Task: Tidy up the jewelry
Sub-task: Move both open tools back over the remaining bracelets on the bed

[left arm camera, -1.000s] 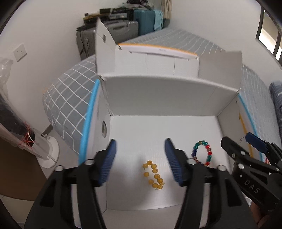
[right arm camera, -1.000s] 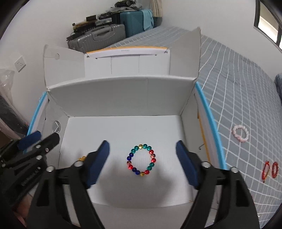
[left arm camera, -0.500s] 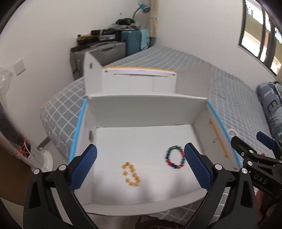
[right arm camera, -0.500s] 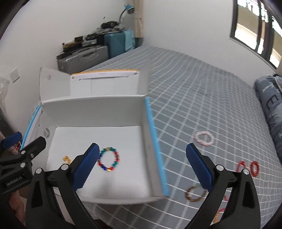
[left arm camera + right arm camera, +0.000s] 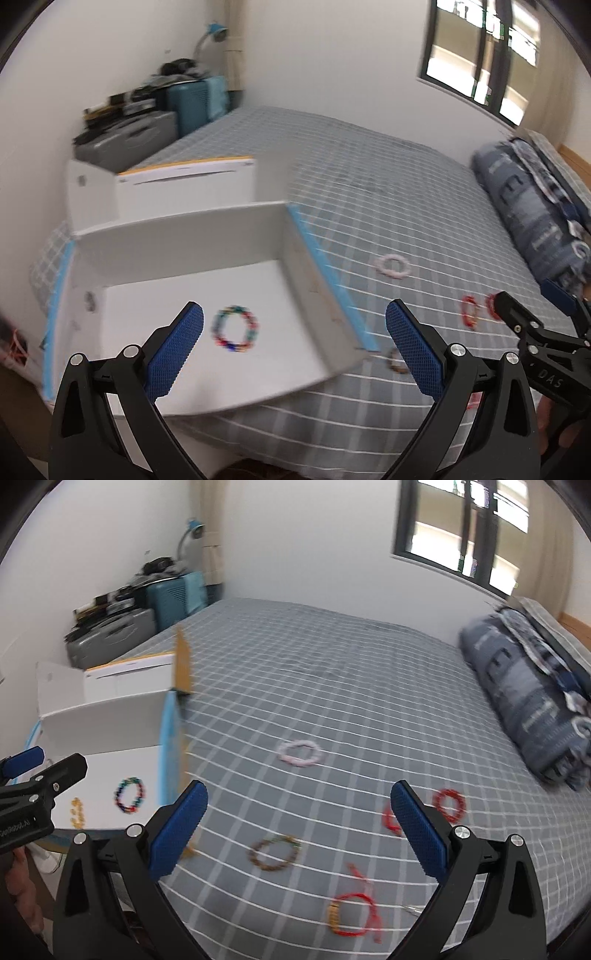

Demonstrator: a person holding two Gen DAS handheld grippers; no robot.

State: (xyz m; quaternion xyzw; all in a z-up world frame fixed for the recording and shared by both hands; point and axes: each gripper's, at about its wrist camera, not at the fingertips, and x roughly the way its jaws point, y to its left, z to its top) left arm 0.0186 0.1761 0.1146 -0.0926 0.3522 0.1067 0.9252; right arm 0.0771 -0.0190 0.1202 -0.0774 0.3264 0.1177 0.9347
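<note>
From my feed, the bed (image 5: 332, 686) with its grey checked sheet fills most of the frame. Plain white walls (image 5: 295, 546) behind, daylit window (image 5: 465, 531) upper right. Suitcases (image 5: 122, 631) stacked upper left, rolled blue duvet (image 5: 528, 694) along the right edge.

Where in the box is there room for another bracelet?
Bare floor lies between the rainbow bracelet and the box's blue-edged wall, and behind it toward the back wall. It's tighter between the rainbow bracelet and the yellow beads.
</note>
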